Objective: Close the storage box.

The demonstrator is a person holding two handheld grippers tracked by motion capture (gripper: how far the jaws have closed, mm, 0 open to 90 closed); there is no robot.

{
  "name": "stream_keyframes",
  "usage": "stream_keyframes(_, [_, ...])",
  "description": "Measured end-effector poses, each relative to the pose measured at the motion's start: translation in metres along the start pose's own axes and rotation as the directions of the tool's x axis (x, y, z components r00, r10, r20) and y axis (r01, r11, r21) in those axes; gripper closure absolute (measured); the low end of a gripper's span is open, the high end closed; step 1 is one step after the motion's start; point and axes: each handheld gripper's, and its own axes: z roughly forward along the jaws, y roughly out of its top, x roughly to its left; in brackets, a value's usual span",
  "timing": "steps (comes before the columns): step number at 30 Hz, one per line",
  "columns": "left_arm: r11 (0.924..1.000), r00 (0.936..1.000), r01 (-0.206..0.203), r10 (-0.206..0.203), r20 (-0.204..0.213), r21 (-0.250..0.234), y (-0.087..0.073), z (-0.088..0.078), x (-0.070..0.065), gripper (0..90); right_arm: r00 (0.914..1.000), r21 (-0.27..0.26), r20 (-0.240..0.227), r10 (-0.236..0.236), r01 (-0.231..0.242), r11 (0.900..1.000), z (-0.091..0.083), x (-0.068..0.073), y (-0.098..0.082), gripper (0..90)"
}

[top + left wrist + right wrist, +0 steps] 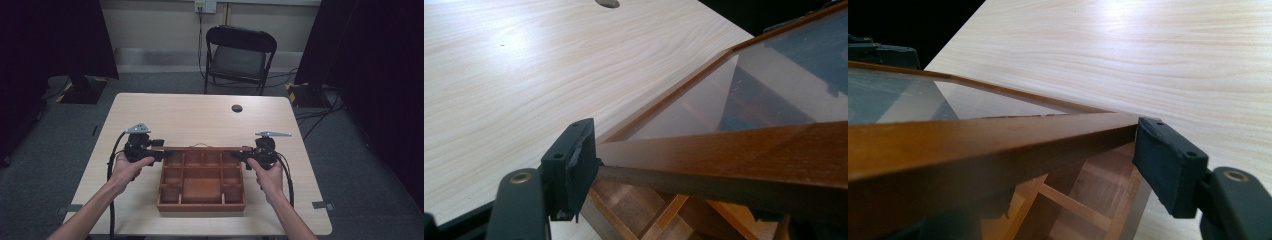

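Reddish-brown wooden box (pixel 201 186), lid (pixel 744 150) brown-framed with clear pane; tabletop (pixel 200 120) pale wood grain; grippers' jaws black; chair (pixel 240 55) black; floor (pixel 45 165) grey.

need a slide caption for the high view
Two hand-held grippers, left and right, grip the raised glass-paned lid of a brown wooden compartment box on a light wooden table.
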Motion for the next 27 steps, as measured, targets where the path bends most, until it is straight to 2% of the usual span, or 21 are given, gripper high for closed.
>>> stream_keyframes(3, [0.9999,1.0000,-0.001,0.001,-0.004,0.010,-0.002,0.000,-0.001,25.5,1.0000,0.012,-0.005,-0.006,0.006,1.000,0.000,0.000,-0.002,34.6])
stream_keyframes(10, [1.0000,0.9997,-0.003,0.003,-0.026,-0.001,-0.002,-0.003,-0.003,21.4,0.9999,0.012,-0.010,-0.010,0.010,1.000,-0.005,-0.003,-0.004,31.2])
stream_keyframes(14, [0.9999,0.9998,0.001,-0.001,-0.019,-0.011,-0.002,-0.005,-0.005,21.4,0.9999,0.014,-0.012,-0.003,0.004,1.000,-0.012,-0.008,-0.003,28.5])
stream_keyframes(20, [0.9996,0.9994,-0.029,0.029,-0.019,0.001,-0.004,-0.008,-0.010,21.0,0.9999,0.051,-0.012,-0.012,0.013,0.999,-0.019,-0.012,-0.009,27.2])
stream_keyframes(23, [0.9997,0.9996,-0.021,0.021,-0.018,-0.011,-0.004,-0.009,-0.010,21.1,0.9996,0.061,0.001,-0.030,0.029,0.998,-0.020,-0.011,-0.010,29.5])
stream_keyframes(25, [0.9997,0.9998,-0.014,0.014,-0.013,-0.018,-0.004,-0.009,-0.010,20.8,0.9996,0.061,-0.013,-0.026,0.027,0.998,-0.021,-0.011,-0.011,28.7])
stream_keyframes(27, [0.9996,0.9998,-0.019,0.019,-0.008,-0.022,-0.004,-0.009,-0.010,20.6,0.9997,0.056,-0.004,-0.024,0.024,0.998,-0.022,-0.012,-0.012,29.1])
